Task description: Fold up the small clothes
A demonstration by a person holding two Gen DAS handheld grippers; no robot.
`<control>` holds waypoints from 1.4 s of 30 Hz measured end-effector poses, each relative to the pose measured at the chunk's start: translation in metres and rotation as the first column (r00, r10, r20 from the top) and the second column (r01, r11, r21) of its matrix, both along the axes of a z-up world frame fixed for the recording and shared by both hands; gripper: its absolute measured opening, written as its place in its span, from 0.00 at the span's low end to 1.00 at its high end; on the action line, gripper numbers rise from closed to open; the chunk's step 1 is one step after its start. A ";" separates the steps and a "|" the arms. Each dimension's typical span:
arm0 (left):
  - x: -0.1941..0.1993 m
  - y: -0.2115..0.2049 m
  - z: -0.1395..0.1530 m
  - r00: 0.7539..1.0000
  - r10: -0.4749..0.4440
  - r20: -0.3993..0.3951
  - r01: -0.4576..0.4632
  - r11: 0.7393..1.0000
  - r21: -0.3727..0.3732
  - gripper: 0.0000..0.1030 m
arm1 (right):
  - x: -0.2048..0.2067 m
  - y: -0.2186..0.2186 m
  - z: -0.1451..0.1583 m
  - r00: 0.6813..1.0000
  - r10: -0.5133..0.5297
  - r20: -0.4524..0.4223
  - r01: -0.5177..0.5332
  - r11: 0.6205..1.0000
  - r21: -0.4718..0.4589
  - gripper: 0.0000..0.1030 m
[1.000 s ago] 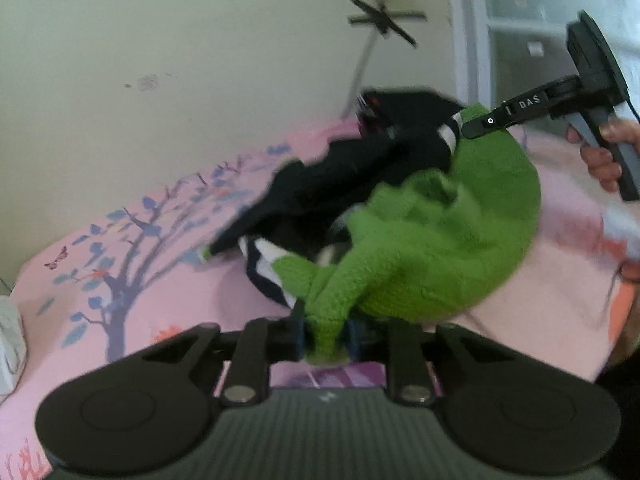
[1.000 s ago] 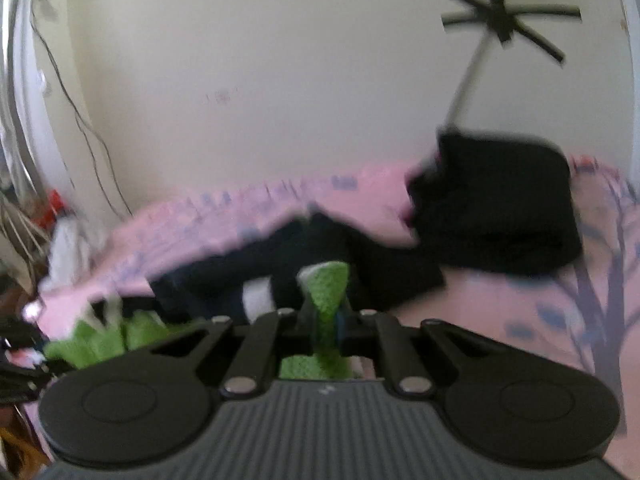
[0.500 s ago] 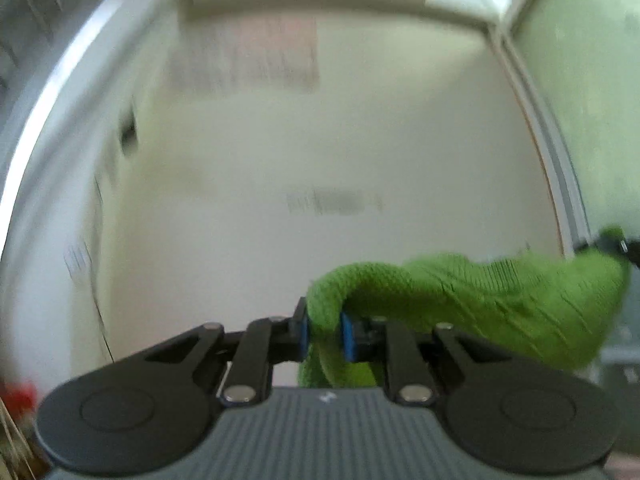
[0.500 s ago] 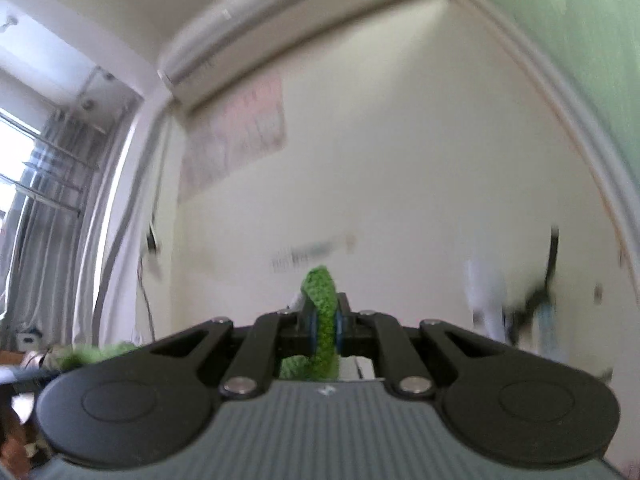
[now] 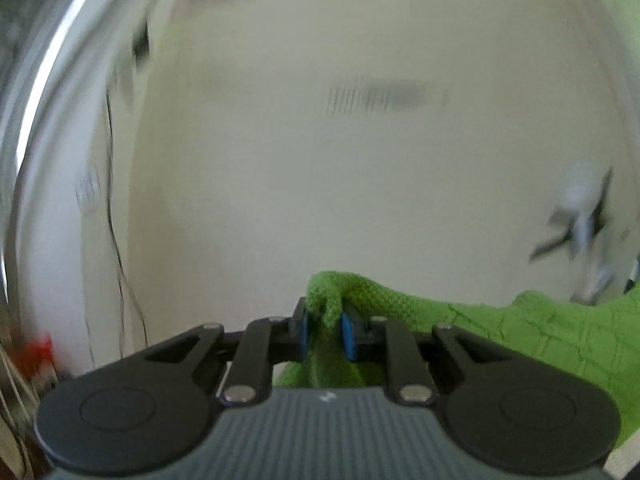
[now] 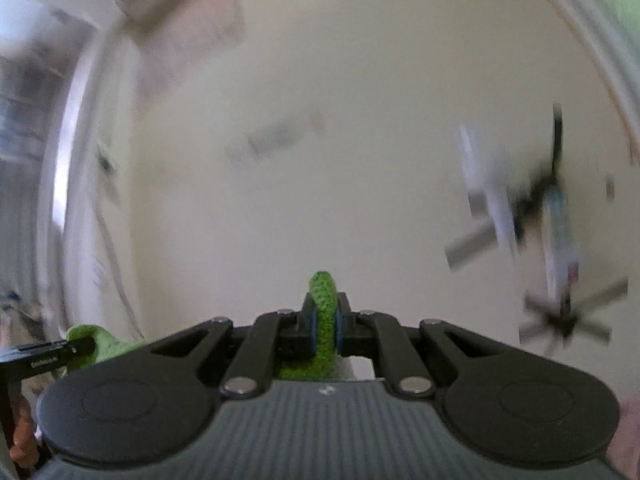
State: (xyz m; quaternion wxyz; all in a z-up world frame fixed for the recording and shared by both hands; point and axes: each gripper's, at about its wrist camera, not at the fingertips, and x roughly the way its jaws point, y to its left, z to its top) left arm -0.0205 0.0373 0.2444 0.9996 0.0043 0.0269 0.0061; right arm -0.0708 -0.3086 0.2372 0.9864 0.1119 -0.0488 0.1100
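Two tongs, both clamped on one green knit garment (image 5: 500, 332), held up in front of a cream wall (image 5: 320, 200). Left tongs (image 5: 325, 330) pinch a bunched edge w/ blue pads; cloth drapes off to the right. Right tongs (image 6: 324, 330) grip another fold tight. Everything's blurred; a pale stand (image 6: 552, 240) sits by the wall.

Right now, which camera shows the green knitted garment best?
The left wrist view: the green knitted garment spreads broadly rightward from the jaws pinching it. The right wrist view shows only a narrow pinched fold and a small bit at the far left.
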 end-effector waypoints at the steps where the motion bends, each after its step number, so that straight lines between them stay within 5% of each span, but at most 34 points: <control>1: 0.029 -0.004 -0.019 0.998 0.030 -0.052 -0.030 1.000 0.002 0.19 | 0.033 0.002 -0.013 0.998 -0.002 -0.068 0.002 1.000 -0.003 0.06; 3: 0.097 -0.018 -0.069 0.972 0.117 -0.204 -0.099 0.991 0.095 0.25 | 0.090 0.003 -0.049 0.979 -0.018 -0.204 0.009 0.999 -0.042 0.33; 4: 0.128 -0.022 -0.100 0.935 0.176 -0.307 -0.129 0.978 0.167 0.25 | 0.110 0.000 -0.068 0.960 -0.056 -0.275 0.041 0.997 -0.060 0.58; 6: 0.153 -0.014 -0.150 0.862 0.210 -0.461 -0.143 0.974 0.176 0.16 | 0.121 -0.018 -0.106 0.935 -0.058 -0.349 0.044 0.998 -0.048 0.54; 7: 0.150 -0.007 -0.167 0.851 0.179 -0.493 -0.125 0.982 0.141 0.16 | 0.117 -0.031 -0.124 0.924 -0.039 -0.381 0.024 0.999 -0.044 0.53; 11: 0.110 0.008 -0.205 0.847 0.146 -0.510 -0.087 0.987 0.137 0.19 | 0.085 -0.068 -0.187 0.862 -0.004 -0.507 -0.031 0.998 -0.059 0.56; 16: 0.097 0.005 -0.181 0.844 -0.031 -0.535 0.034 0.999 -0.004 0.22 | 0.070 -0.088 -0.239 0.778 0.079 -0.623 -0.075 0.997 0.033 0.57; 20: 0.092 -0.030 -0.178 0.824 -0.223 -0.521 0.207 0.974 -0.090 0.36 | 0.089 -0.080 -0.245 0.777 0.034 -0.629 -0.037 0.999 0.008 0.55; 23: 0.090 -0.053 -0.202 0.845 -0.243 -0.477 0.256 0.966 -0.039 0.36 | 0.109 -0.066 -0.256 0.759 -0.011 -0.652 -0.019 0.999 -0.039 0.53; 26: 0.094 -0.055 -0.229 0.839 -0.228 -0.494 0.240 0.970 -0.041 0.36 | 0.128 -0.046 -0.259 0.765 -0.002 -0.644 -0.031 0.999 -0.040 0.52; 27: 0.097 -0.052 -0.239 0.829 -0.228 -0.510 0.231 0.971 -0.059 0.36 | 0.135 -0.039 -0.260 0.768 -0.002 -0.640 -0.038 0.998 -0.048 0.48; 28: 0.100 -0.050 -0.238 0.811 -0.224 -0.540 0.220 0.973 -0.073 0.35 | 0.140 -0.032 -0.259 0.772 -0.014 -0.635 -0.039 0.997 -0.069 0.21; 29: 0.104 -0.045 -0.238 0.804 -0.234 -0.546 0.211 0.972 -0.105 0.36 | 0.147 -0.021 -0.259 0.776 -0.064 -0.628 -0.018 0.992 -0.124 0.08; 31: 0.105 -0.031 -0.236 0.816 -0.252 -0.521 0.188 0.967 -0.174 0.41 | 0.151 -0.005 -0.248 0.816 -0.135 -0.562 0.019 0.978 -0.207 0.07; 34: 0.113 -0.016 -0.238 0.798 -0.280 -0.533 0.165 0.953 -0.254 0.42 | 0.137 0.034 -0.212 0.918 -0.260 -0.298 0.127 0.908 -0.400 0.07; 37: 0.117 -0.006 -0.239 0.791 -0.310 -0.527 0.159 0.936 -0.313 0.42 | 0.114 0.101 -0.198 0.986 -0.074 -0.151 -0.027 0.817 -0.576 0.10; 38: 0.117 -0.004 -0.240 0.789 -0.317 -0.526 0.158 0.933 -0.325 0.42 | 0.104 0.125 -0.204 0.987 0.019 -0.160 -0.120 0.747 -0.654 0.09; 40: 0.116 -0.001 -0.239 0.791 -0.315 -0.524 0.147 0.930 -0.337 0.42 | 0.080 0.167 -0.232 0.966 0.158 -0.204 -0.258 0.540 -0.801 0.10; 41: 0.116 0.001 -0.239 0.794 -0.312 -0.522 0.141 0.930 -0.340 0.42 | 0.069 0.176 -0.245 0.960 0.182 -0.215 -0.278 0.487 -0.828 0.17; 42: 0.115 0.003 -0.239 0.795 -0.310 -0.522 0.135 0.929 -0.345 0.42 | 0.063 0.176 -0.251 0.954 0.194 -0.228 -0.295 0.476 -0.829 0.18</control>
